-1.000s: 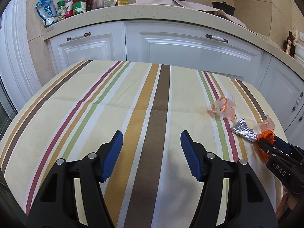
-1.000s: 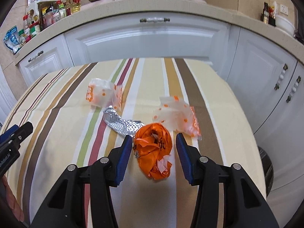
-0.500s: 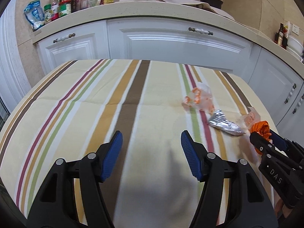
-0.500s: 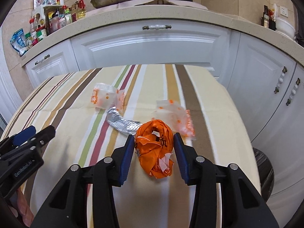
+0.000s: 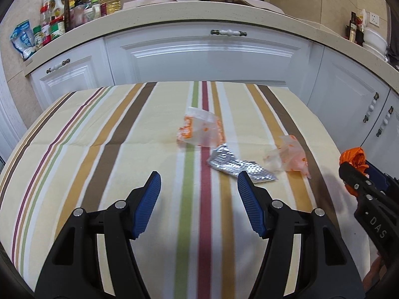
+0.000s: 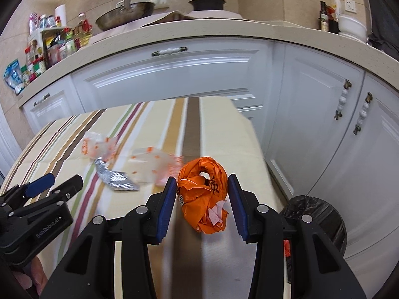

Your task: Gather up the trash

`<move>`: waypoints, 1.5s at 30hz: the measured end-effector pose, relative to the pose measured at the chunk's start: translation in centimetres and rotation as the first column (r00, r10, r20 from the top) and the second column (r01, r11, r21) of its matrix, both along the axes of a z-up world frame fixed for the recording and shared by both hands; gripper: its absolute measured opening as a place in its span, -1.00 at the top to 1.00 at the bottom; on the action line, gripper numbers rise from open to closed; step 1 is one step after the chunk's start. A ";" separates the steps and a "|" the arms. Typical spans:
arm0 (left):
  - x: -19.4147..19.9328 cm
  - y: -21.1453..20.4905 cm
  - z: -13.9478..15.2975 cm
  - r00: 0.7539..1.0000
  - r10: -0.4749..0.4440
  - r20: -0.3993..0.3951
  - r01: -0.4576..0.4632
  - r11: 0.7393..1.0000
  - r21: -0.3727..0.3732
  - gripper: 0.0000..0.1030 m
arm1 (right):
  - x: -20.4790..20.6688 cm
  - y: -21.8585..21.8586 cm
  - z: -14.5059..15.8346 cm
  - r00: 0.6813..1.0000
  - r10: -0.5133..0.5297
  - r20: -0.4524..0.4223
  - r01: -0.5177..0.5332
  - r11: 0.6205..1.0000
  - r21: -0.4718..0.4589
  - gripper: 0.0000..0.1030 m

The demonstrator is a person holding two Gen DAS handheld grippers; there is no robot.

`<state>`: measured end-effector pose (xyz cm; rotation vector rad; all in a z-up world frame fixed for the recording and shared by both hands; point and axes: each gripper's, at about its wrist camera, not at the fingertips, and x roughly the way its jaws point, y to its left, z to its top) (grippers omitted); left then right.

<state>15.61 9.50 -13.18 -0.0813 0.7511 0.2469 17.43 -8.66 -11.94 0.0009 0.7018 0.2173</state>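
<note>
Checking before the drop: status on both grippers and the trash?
Right gripper shut on orange wad, lifted near bin. Left gripper open, empty. Foil scrap, two clear wrappers on table. Path clear.

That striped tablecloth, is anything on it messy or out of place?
Yes. Three bits of litter lie loose on the striped tablecloth: two crumpled clear wrappers with orange print and a crushed silver foil wrapper between them.

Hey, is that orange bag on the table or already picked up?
Picked up. The orange bag sits clamped between the right gripper pads, hanging clear above the striped tablecloth.
</note>
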 end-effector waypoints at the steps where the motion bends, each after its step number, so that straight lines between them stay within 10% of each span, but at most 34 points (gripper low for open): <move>1: 0.3 -0.5 -0.1 1.000 0.000 -0.005 0.000 1.000 0.005 -0.21 | 0.1 -0.5 0.1 1.000 -0.003 0.004 0.003 1.000 0.001 0.17; 20: 5.6 -3.7 -2.3 0.993 0.049 -0.106 -0.046 0.999 0.029 -0.39 | 1.4 -7.5 -0.5 0.998 -0.055 0.016 0.053 0.996 0.065 0.17; 38: 3.0 -1.3 -2.4 0.995 0.044 -0.094 -0.043 0.999 0.015 -0.23 | 0.8 -6.8 -0.1 0.999 -0.035 0.020 0.033 0.997 0.066 0.17; 45: 4.2 -1.2 -2.4 0.994 0.050 -0.097 -0.047 0.998 0.030 -0.62 | 0.8 -6.4 0.1 0.999 -0.033 0.021 0.031 0.998 0.058 0.17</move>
